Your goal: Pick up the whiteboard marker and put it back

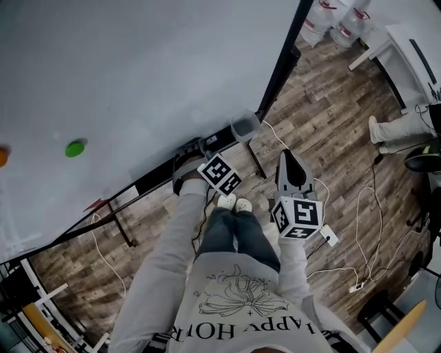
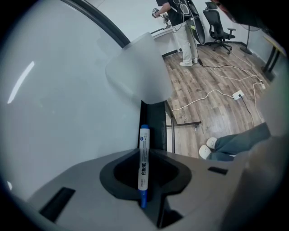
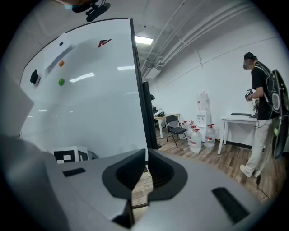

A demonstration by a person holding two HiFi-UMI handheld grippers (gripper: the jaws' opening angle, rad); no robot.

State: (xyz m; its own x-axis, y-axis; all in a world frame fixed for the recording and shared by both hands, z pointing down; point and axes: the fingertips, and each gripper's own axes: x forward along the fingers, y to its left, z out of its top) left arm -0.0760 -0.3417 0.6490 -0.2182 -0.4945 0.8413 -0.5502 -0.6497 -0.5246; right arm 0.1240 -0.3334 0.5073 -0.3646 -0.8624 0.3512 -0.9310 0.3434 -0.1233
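Observation:
The whiteboard marker (image 2: 143, 159) has a white barrel with blue ends. It lies lengthwise between the jaws of my left gripper (image 2: 144, 151), which is shut on it. Its far blue end points along the black tray (image 2: 156, 130) at the foot of the whiteboard (image 1: 124, 69). In the head view the left gripper (image 1: 191, 154) is down at that tray, and the marker is hidden there. My right gripper (image 1: 290, 167) hangs over the wooden floor to the right, away from the board. Its jaws (image 3: 146, 155) are shut on nothing.
A translucent cup (image 1: 245, 126) sits at the tray's right end. Green (image 1: 76, 147) and orange (image 1: 3, 156) magnets stick to the board. White cables (image 1: 358, 227) trail over the floor. Water jugs (image 1: 344, 21), a white table (image 1: 406, 48) and a standing person (image 3: 262, 113) are farther off.

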